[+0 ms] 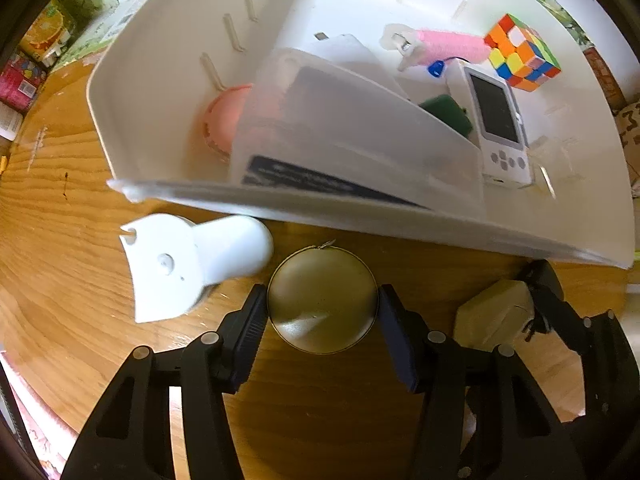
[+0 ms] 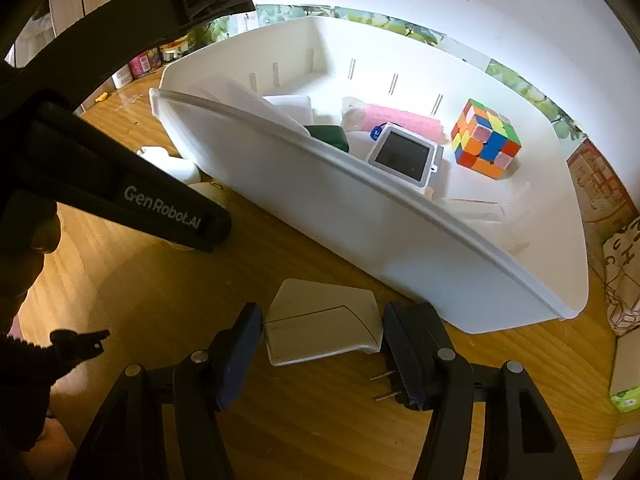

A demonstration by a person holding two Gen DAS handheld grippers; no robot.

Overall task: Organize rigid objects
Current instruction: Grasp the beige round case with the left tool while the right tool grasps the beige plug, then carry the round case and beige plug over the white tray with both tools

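Ahead of both grippers the big white bin (image 1: 168,76) is sitting on the wooden table (image 1: 60,208), already holding a colour cube (image 1: 520,52), a small white handheld game (image 1: 498,120), a pink roll (image 1: 452,46), a green case (image 1: 448,114) and a frosted divider (image 1: 344,128). Just in front of the bin's near wall, the left gripper (image 1: 322,312) is pointing straight down over a round brass-coloured tin (image 1: 322,300), its two pads sitting right at the tin's opposite edges, so it looks to be closing on it, though I cannot tell whether the hold is firm yet. To that gripper's left a white bottle-shaped gadget (image 1: 192,264) is lying untouched. The right gripper (image 2: 322,344) is tilting down over a cream plug adapter (image 2: 320,324), its pads meeting the adapter's two sides and the metal prongs (image 2: 386,386) sticking out beside the right-hand pad. To do this step well, I would judge that each pair of pads should be squeezing squarely across the middle of its item before any lift: the tin is smooth and round and could be slipping sideways, and the adapter is lying slightly skewed, so a grip near a corner may be twisting it. Both then need to be rising clear of the bin's near wall.
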